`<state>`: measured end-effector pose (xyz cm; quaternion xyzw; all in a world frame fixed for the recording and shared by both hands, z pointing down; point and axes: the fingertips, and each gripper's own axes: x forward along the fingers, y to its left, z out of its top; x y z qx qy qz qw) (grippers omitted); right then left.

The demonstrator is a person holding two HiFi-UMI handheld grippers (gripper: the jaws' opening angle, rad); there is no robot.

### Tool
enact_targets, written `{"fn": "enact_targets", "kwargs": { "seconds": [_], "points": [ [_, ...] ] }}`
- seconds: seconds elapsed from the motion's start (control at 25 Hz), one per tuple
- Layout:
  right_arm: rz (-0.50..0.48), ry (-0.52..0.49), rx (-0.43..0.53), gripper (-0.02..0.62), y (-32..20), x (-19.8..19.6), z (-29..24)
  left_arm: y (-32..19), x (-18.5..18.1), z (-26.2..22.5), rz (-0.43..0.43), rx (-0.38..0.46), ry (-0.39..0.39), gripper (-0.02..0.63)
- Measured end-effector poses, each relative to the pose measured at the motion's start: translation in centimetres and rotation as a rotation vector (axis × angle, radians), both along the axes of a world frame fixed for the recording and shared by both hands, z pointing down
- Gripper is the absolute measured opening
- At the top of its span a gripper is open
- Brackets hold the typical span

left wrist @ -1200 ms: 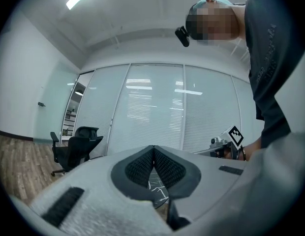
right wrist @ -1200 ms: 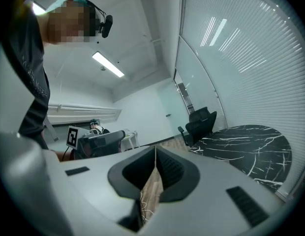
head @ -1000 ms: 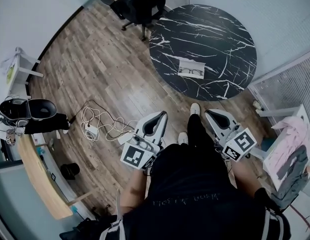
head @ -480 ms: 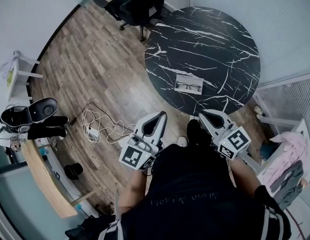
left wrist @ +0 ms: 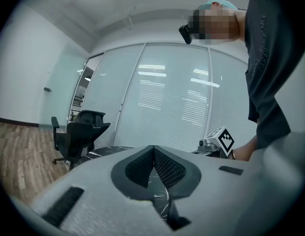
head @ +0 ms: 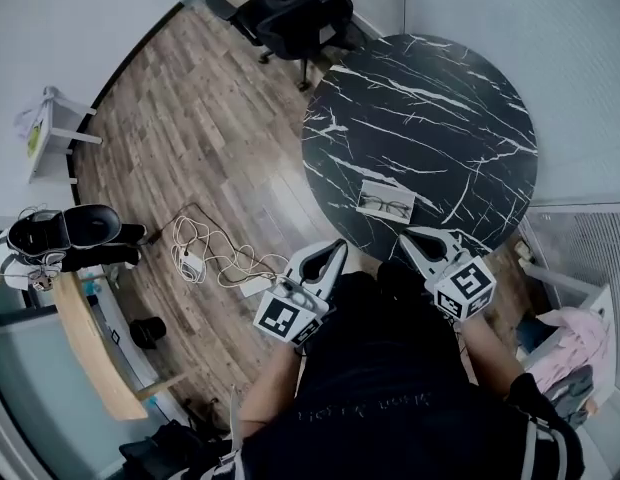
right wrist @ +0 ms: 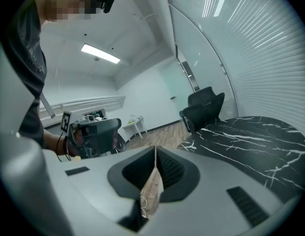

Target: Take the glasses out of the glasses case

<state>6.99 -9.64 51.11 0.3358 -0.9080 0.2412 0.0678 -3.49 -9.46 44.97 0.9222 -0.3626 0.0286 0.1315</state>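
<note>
The wooden floor point(head: 190, 138) is lying open to the left of the round black marble surface point(head: 440, 88), whose near edge is curving just ahead of the person. An office chair point(head: 295, 13) is standing at its far left side. Both claws are hovering short of that edge, touching nothing. The left claw point(head: 335, 250) is clenched with nothing between its jaws, and the right claw point(head: 410, 236) is likewise clenched and empty. The pale glasses case point(head: 390, 190) is lying open near the surface's near edge, with dark-framed glasses point(head: 384, 207) resting inside.
</note>
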Motion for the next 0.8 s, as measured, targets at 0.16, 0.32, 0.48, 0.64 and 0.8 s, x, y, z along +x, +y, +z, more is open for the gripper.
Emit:
{"fn": "enact_targets", "kwargs": {
  "seconds": [0.16, 0.32, 0.48, 0.64, 0.8],
  "points": [
    [-0.028, 0.07, -0.025, 0.032, -1.3, -0.3, 2.5, -0.8, -0.5, 1.0, -0.052, -0.031, 0.001, 0.02],
    [-0.058, 0.133, -0.052, 0.032, -2.5, -0.7, 4.9, -1.6, -0.6, 1.7, -0.047, -0.043, -0.014, 0.02],
    [-0.096, 0.222, -0.074, 0.033, -3.3, -1.4, 7.2, -2.3, -0.7, 3.0, -0.013, -0.068, -0.031, 0.02],
    [-0.132, 0.308, -0.088, 0.034, -4.3, -1.9, 9.9, -3.1, -0.7, 4.5, 0.018, -0.084, -0.033, 0.02],
    [-0.171, 0.367, -0.102, 0.034, -4.8, -2.7, 11.6, -3.9, -1.6, 5.8, 0.032, -0.111, -0.029, 0.02]
  ]
}}
